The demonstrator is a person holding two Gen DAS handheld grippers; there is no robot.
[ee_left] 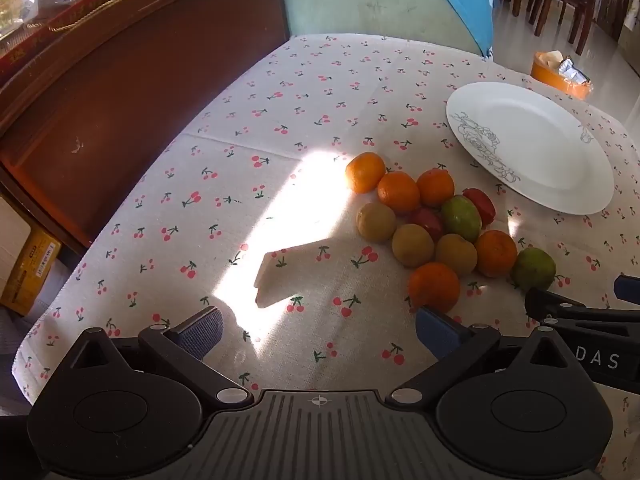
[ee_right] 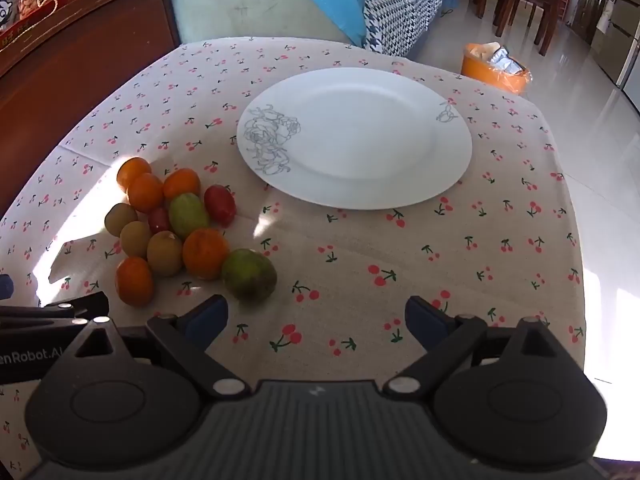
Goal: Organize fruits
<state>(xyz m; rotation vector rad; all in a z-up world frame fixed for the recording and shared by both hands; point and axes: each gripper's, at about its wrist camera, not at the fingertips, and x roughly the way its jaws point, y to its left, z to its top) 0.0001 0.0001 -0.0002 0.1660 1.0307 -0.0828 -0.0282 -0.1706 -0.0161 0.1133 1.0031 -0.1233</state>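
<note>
A heap of small fruit lies on the cherry-print tablecloth (ee_left: 280, 140): several oranges (ee_left: 434, 287), brown kiwis (ee_left: 413, 245), two green fruits (ee_left: 461, 218) and red ones (ee_left: 480, 202). Beyond the heap sits a bare white plate (ee_left: 560, 168) with a grey line drawing. In the right wrist view the heap (ee_right: 204, 252) is at the left and the plate (ee_right: 400, 184) ahead. My left gripper (ee_left: 318, 332) hovers open just left of the nearest orange. My right gripper (ee_right: 316, 320) is open over bare cloth, with a green fruit (ee_right: 249, 274) by its left finger.
A dark wooden cabinet (ee_left: 132, 92) flanks the table's left side, with a pale green chair (ee_left: 372, 0) at the far end. An orange bin (ee_right: 494, 70) stands on the tiled floor beyond the table. Wooden chairs (ee_right: 536, 4) are farther back.
</note>
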